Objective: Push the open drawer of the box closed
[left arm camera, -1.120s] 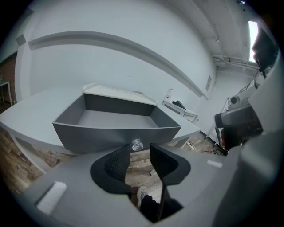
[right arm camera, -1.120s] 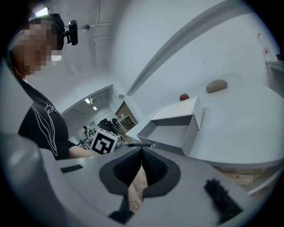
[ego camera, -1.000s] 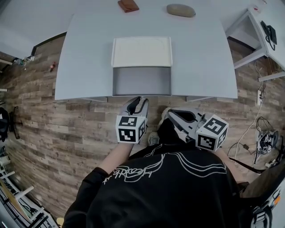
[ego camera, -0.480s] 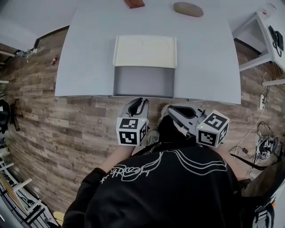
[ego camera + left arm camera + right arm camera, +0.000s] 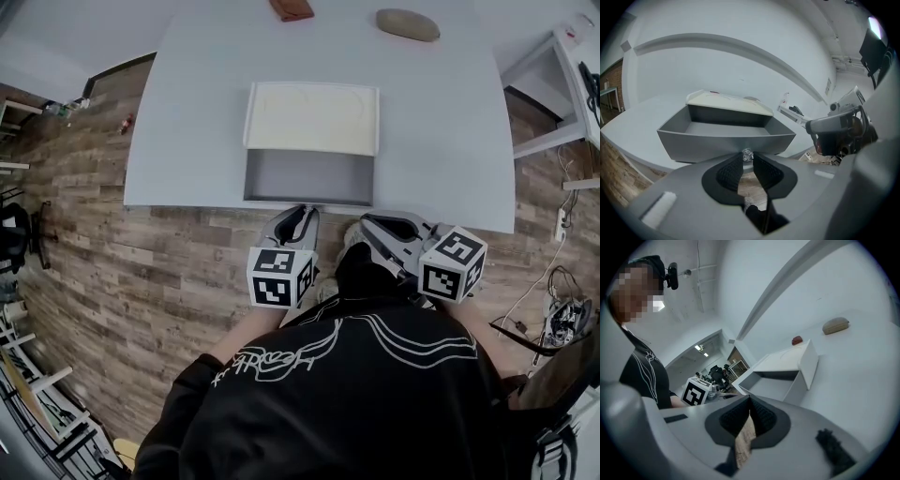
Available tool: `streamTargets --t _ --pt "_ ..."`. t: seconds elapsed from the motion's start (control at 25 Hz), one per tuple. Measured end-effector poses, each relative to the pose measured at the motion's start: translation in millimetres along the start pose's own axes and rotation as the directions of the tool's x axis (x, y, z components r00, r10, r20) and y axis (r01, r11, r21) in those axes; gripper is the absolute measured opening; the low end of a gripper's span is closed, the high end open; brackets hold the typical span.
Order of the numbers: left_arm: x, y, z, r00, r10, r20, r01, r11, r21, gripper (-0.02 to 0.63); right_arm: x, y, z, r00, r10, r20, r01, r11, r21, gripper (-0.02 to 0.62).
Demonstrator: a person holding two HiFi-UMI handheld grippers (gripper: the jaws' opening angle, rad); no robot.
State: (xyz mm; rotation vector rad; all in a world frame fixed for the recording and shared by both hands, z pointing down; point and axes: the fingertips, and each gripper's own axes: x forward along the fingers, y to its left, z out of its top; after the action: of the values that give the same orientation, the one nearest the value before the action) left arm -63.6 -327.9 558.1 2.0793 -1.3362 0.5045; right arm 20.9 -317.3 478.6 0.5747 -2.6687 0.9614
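– Progress on the job, from nearest you outward?

– Nothing is pushed in yet, by my reading. Closest to the body, the right gripper (image 5: 749,400) hangs off the near edge of the surface (image 5: 187,122), over the floor. Its jaws meet at the tips with nothing between them.

– And the other one?

– The left gripper (image 5: 303,212) is at the near edge, nose up against the drawer front. Its jaws are drawn in to a narrow gap, and a small shiny knob (image 5: 747,154) sits right between the tips. I take it for the drawer's own knob. The pads look pressed on it, though it is tiny.

– Where does the drawer itself stand?

– The drawer (image 5: 309,176) is grey and empty, and it looks pulled well out. Its front is level with the near edge of the surface and its back end goes into the white box (image 5: 312,117). The box sits midway between the near and far edges.

– So what's left?

– All of the travel. Contact looks made, but the push away from the body, until the front meets the box, is not yet done.

– Anything beyond the box in the way?

– No. A brown thing (image 5: 292,8) and a greyish oval thing (image 5: 408,24) lie at the far edge, well apart from the box.
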Motion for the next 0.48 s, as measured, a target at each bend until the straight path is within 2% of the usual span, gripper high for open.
streamTargets --t 0.48 --pt "42.6 23.8 42.6 0.999 0.039 0.01 -0.039 0.999 -0.033 0.077 -10.2 -44.1 22.6 0.999 -0.037 0.002 0.037 0.999 0.03 0.009"
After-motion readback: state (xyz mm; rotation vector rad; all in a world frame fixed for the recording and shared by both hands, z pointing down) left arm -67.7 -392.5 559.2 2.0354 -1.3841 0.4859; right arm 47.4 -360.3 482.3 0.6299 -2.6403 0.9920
